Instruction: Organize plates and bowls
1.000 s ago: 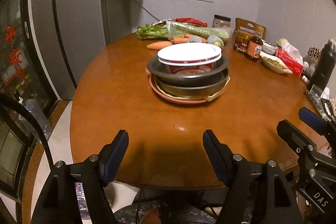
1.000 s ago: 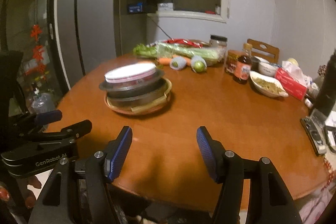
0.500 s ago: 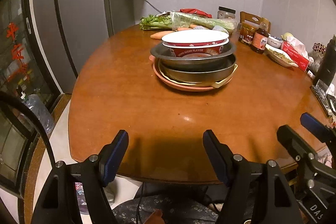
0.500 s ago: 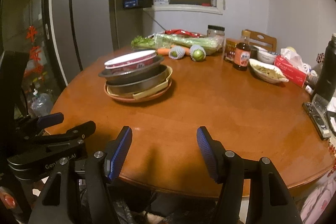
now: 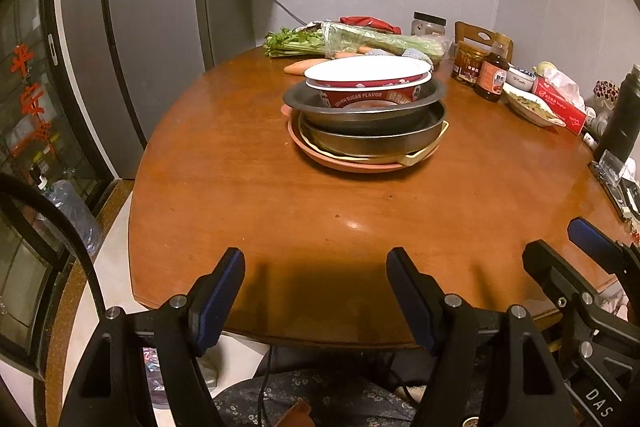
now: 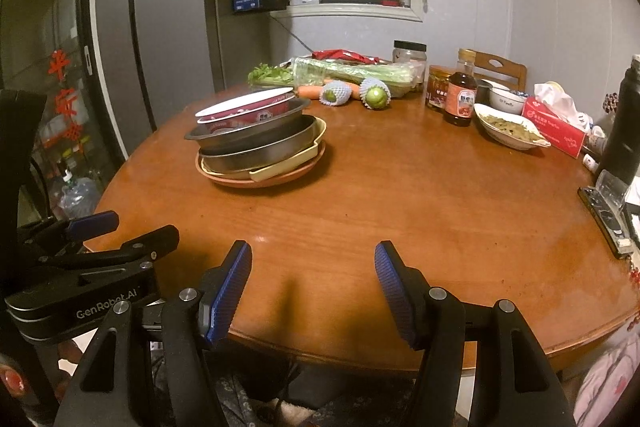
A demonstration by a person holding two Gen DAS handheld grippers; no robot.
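Observation:
A stack of dishes stands on the round wooden table (image 5: 256, 211). From the bottom it holds a pink plate (image 5: 340, 163), a cream tray (image 5: 420, 157), two metal pans (image 5: 372, 137) and a red-and-white paper bowl (image 5: 368, 83) on top. The same stack (image 6: 260, 143) sits left of centre in the right wrist view. My left gripper (image 5: 316, 271) hangs open over the table's near edge, well short of the stack, with nothing between its fingers. My right gripper (image 6: 314, 267) is open and empty too, beside the left one.
Vegetables (image 5: 352, 41), carrots, two netted green fruits (image 6: 376, 97), jars, a sauce bottle (image 6: 460, 99), a white dish of food (image 6: 508, 127), a red tissue box (image 6: 556, 127) and a black flask (image 6: 624, 123) crowd the far and right side. A phone (image 6: 604, 219) lies at right. A refrigerator (image 5: 132, 39) stands left.
Both views have shifted slightly, so the stack sits a little lower and nearer in the frames. The dishes have not moved and both grippers stay open.

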